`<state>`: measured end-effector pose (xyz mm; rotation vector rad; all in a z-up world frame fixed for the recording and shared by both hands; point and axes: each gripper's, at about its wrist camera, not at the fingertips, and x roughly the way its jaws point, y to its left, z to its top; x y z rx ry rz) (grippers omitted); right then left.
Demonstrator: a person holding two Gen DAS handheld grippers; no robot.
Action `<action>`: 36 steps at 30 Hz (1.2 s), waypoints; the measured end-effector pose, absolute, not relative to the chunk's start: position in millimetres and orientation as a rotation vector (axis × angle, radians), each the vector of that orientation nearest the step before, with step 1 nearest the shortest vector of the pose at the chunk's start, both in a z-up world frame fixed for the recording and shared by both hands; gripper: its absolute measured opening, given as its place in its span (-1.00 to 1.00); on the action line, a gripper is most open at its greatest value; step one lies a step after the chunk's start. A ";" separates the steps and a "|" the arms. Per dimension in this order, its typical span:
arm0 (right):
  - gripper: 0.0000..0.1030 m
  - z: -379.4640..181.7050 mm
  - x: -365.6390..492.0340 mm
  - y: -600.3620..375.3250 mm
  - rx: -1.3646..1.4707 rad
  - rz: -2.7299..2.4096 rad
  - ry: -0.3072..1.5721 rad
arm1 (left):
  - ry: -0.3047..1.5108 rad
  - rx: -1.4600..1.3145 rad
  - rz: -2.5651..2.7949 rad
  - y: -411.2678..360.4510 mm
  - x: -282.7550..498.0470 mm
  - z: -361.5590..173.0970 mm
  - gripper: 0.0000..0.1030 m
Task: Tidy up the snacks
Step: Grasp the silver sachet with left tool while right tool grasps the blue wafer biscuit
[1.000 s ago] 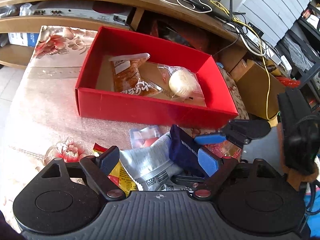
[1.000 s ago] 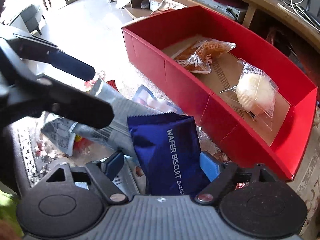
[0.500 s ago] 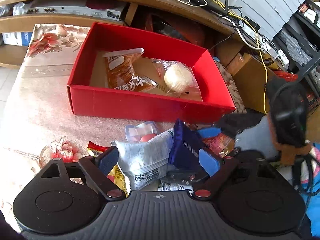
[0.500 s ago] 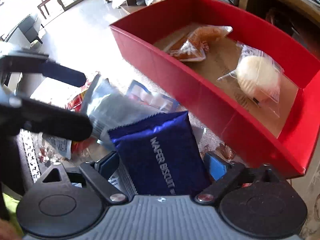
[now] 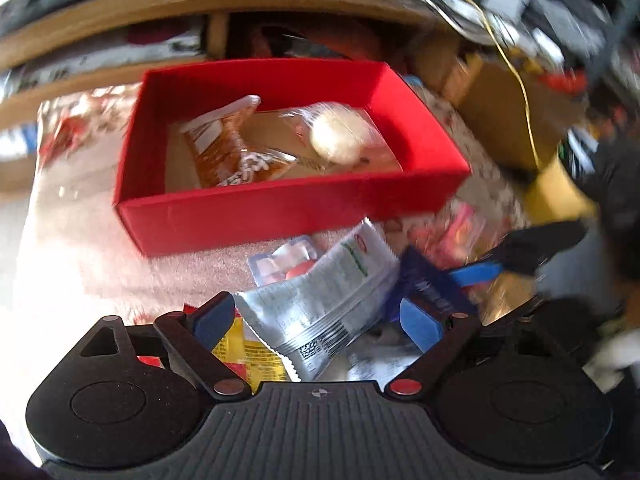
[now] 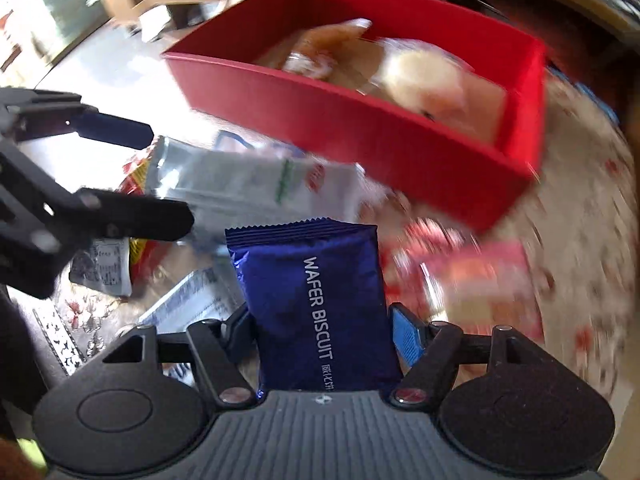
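Note:
A red box [image 5: 280, 212] stands on the table with an orange snack bag [image 5: 232, 152] and a wrapped white bun [image 5: 336, 140] inside; the box also shows in the right wrist view [image 6: 360, 120]. My left gripper [image 5: 316, 320] is shut on a silver snack packet [image 5: 320, 300], held above the snack pile in front of the box. My right gripper [image 6: 324, 336] is shut on a dark blue wafer biscuit packet [image 6: 316, 292], held upright just right of the left gripper. The blue packet [image 5: 432, 284] and a right fingertip [image 5: 476, 272] show in the left wrist view.
Loose snacks lie before the box: a yellow-red packet [image 5: 248, 352], a clear packet with pink sweets [image 5: 284, 264], a pink packet [image 6: 480, 276]. A floral cloth [image 5: 72, 248] covers the table. A wooden shelf [image 5: 200, 12] with cables stands behind; a cardboard box [image 5: 500, 112] at right.
Both grippers have lifted and swung with their packets; the views are now blurred. The silver packet has risen from the pile. The blue packet stands more upright, nearer the box's right corner.

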<state>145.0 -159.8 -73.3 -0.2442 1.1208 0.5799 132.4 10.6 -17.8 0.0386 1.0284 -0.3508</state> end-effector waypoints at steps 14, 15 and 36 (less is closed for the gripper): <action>0.62 -75.1 132.9 -177.4 -0.067 0.542 1.163 | 0.962 0.627 -0.551 -50.5 140.4 -46.2 0.77; 0.76 -76.0 132.1 -177.0 -0.058 0.554 1.161 | 0.965 0.658 -0.571 -50.6 137.9 -45.6 0.79; 0.39 -71.5 124.2 -180.7 -0.132 0.557 1.138 | 1.045 0.762 -0.663 -65.4 152.9 -67.0 0.61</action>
